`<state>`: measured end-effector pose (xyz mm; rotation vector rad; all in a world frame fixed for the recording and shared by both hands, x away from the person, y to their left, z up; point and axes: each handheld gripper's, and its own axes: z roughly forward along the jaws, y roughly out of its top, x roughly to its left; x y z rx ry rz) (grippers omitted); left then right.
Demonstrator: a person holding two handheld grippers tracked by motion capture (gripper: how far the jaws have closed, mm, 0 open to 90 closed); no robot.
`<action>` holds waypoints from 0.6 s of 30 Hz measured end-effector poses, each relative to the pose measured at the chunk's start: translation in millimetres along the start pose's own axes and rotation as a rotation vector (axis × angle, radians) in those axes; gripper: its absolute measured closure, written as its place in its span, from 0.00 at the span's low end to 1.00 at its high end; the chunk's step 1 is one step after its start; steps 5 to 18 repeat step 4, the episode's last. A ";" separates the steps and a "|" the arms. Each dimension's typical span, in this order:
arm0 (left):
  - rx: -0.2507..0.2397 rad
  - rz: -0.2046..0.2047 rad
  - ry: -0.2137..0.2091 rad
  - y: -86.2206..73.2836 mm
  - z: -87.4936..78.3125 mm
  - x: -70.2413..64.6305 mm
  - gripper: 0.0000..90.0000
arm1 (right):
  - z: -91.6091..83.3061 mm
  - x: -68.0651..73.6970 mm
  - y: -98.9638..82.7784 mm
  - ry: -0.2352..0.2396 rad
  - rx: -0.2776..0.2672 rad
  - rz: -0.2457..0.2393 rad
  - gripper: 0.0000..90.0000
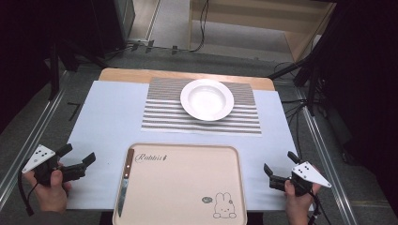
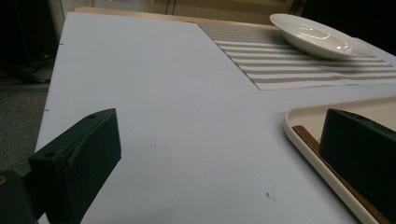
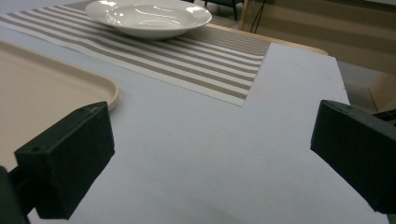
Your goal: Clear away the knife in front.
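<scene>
A person rests a left gripper point(image 1: 77, 163) and right gripper point(image 1: 277, 172) at the table's near corners, jaws spread and empty, seemingly poised to begin. The knife point(image 1: 125, 182) lies along the tray's point(image 1: 187, 154) left edge, just beside the left jaws, untouched.

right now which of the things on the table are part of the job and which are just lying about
Part of the job:
knife, on the tray, nearest the left gripper
right gripper, open

Lying about:
white plate
striped placemat under it
</scene>
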<state>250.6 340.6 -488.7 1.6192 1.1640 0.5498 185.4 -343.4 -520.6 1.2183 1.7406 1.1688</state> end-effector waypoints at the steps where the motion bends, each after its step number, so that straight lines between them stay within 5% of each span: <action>1: 0.001 0.003 -0.002 -0.2 0.4 -0.2 0.00 | -0.1 -0.2 0.0 0.000 -0.001 0.000 0.00; 18: 0.009 0.002 -0.001 -0.5 1.2 -0.5 0.00 | 0.3 0.2 0.1 0.003 0.002 -0.002 0.00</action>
